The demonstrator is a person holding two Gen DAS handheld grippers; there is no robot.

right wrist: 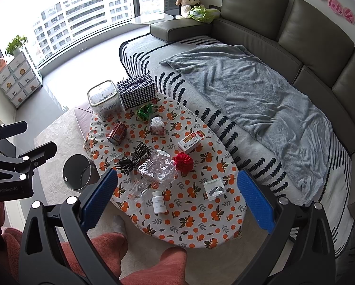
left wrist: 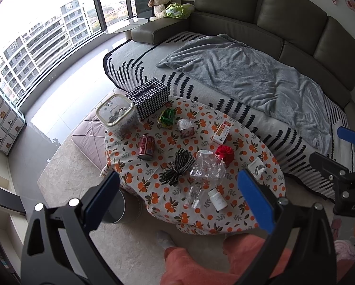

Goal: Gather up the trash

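Observation:
Litter lies on the low table (right wrist: pixel 196 228) with the orange-print cloth: a crumpled clear plastic wrapper (right wrist: pixel 157 167), a red can (right wrist: pixel 117 133) on its side, a green wrapper (right wrist: pixel 144 111), a torn foil packet (right wrist: pixel 214 188) and a white pill bottle (right wrist: pixel 159 201). A grey bin (right wrist: pixel 77 172) stands on the floor at the table's left end. My right gripper (right wrist: pixel 177 200) hovers open above the near edge, holding nothing. My left gripper (left wrist: pixel 179 199) is open and empty too, above the plastic wrapper (left wrist: pixel 207 166) and the pill bottle (left wrist: pixel 217 199); its left finger hides part of the bin (left wrist: pixel 115 206).
Also on the table: a striped straw bundle (right wrist: pixel 134 159), a red bow (right wrist: pixel 183 162), a medicine box (right wrist: pixel 191 140), a clear lidded container (right wrist: pixel 104 99) and a checked tissue box (right wrist: pixel 137 90). A sofa with a grey blanket (right wrist: pixel 260 99) runs behind. A person's knees in red (right wrist: pixel 106 249) are below.

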